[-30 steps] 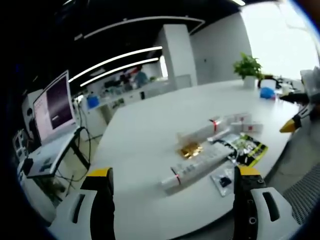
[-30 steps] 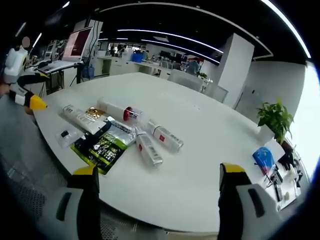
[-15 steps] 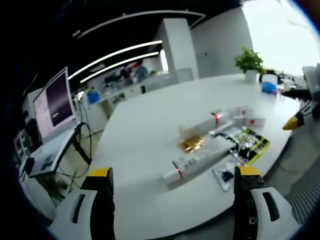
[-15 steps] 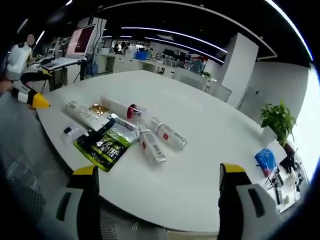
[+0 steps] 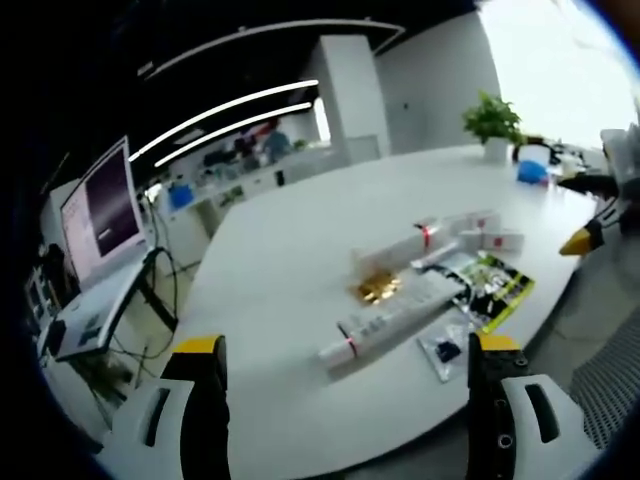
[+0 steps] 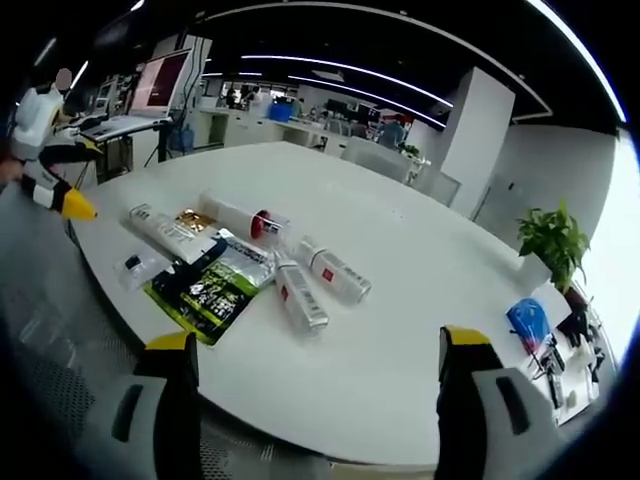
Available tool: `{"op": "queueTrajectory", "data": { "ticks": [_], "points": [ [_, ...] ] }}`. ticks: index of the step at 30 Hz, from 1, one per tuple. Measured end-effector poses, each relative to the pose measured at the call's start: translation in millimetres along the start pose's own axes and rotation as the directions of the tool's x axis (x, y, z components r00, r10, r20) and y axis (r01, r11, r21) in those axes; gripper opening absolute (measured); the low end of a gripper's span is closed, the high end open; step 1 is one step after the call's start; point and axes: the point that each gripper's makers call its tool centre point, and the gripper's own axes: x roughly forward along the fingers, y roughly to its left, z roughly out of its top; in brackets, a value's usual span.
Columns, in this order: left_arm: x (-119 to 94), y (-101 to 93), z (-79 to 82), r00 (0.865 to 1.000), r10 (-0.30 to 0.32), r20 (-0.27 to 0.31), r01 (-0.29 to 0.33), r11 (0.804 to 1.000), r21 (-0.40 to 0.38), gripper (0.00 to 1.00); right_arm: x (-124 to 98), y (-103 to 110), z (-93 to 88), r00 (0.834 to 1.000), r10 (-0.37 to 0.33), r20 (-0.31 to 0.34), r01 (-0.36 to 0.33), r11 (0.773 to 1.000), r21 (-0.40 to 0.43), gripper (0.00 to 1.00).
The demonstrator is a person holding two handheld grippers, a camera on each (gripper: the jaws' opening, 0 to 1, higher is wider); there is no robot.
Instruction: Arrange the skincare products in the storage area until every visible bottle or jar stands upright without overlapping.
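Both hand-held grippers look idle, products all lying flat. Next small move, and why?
Probably bring the right hand-held gripper, jaws open and empty, down toward the nearest lying bottle. It and its neighbour lie on their sides on the white table, beside the green-black sachet. None stand upright yet.

1. An open-plan office: long strip lights (image 6: 340,72) run across a dark ceiling.
2. Ahead of the fingers spreads a large white meeting table (image 5: 300,260).
3. A monitor (image 5: 98,207) stands on a side desk, left of the left fingers.
4. A potted plant (image 6: 548,240) stands at the table's far side.
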Motion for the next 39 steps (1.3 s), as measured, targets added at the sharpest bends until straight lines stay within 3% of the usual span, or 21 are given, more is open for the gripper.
{"op": "queueTrajectory", "data": {
  "ticks": [4, 8, 9, 10, 11, 14, 19, 22, 25, 28, 33, 35, 39],
  "points": [
    [0.6, -2.9, 0.1, 1.000, -0.025, -0.013, 0.025, 1.000, 0.010, 0.97, -0.3, -0.5, -1.8, 1.000, -0.002, -0.013, 0.002, 1.000, 0.000, 1.00],
    [3.4, -2.8, 7.3, 0.998, -0.062, 0.011, 0.061, 0.996, 0.060, 0.97, -0.2, -1.1, -3.5, 1.000, -0.006, -0.023, 0.006, 1.000, -0.004, 1.00],
    [4.1, -4.9, 5.8, 0.996, -0.084, -0.007, 0.085, 0.995, 0.050, 0.97, -0.2, -1.1, -3.5, 1.000, -0.007, -0.023, 0.007, 1.000, -0.004, 1.00],
    [4.7, -4.5, -11.4, 0.986, -0.098, -0.138, 0.098, 0.995, -0.006, 0.97, -0.3, -1.3, -3.9, 1.000, -0.009, -0.025, 0.009, 1.000, -0.007, 1.00],
    [6.4, -4.5, -15.6, 0.978, -0.113, -0.173, 0.113, 0.994, -0.013, 0.97, -0.2, -0.6, -3.8, 1.000, -0.006, -0.024, 0.006, 1.000, -0.006, 1.00],
    [15.0, -0.4, -0.3, 0.987, -0.115, -0.112, 0.122, 0.991, 0.058, 0.97, 0.2, 0.5, -5.4, 0.999, -0.001, -0.034, 0.000, 1.000, -0.010, 1.00],
    [24.2, -1.6, 20.5, 0.981, -0.156, -0.115, 0.173, 0.973, 0.155, 0.97, 0.2, 0.1, -5.5, 0.999, -0.002, -0.034, 0.002, 1.000, -0.009, 1.00],
    [34.7, -4.6, 32.9, 0.970, -0.196, -0.143, 0.226, 0.945, 0.235, 0.97, 0.7, -0.4, -6.2, 0.999, -0.004, -0.037, 0.003, 1.000, -0.007, 1.00],
    [41.8, -4.3, 41.3, 0.969, -0.187, -0.161, 0.233, 0.912, 0.337, 0.97, 1.0, -0.1, -6.1, 0.999, -0.001, -0.037, 0.001, 1.000, -0.006, 1.00],
    [48.1, -7.9, 44.9, 0.963, -0.201, -0.182, 0.256, 0.895, 0.365, 0.97, 1.0, -0.7, -5.8, 0.999, -0.003, -0.034, 0.003, 1.000, -0.003, 1.00],
    [59.8, -14.0, 50.7, 0.942, -0.234, -0.241, 0.321, 0.838, 0.442, 0.89, 1.0, -1.1, -6.0, 0.999, -0.005, -0.035, 0.005, 1.000, -0.001, 1.00],
    [65.0, -16.7, 50.7, 0.927, -0.251, -0.279, 0.360, 0.806, 0.470, 0.86, 0.9, -1.0, -6.2, 0.999, -0.004, -0.036, 0.004, 1.000, -0.003, 1.00],
    [76.9, -17.0, 58.7, 0.920, -0.254, -0.300, 0.379, 0.774, 0.508, 0.83, 0.8, -2.1, -5.7, 0.999, -0.008, -0.031, 0.008, 1.000, 0.001, 1.00]
  ]
}}
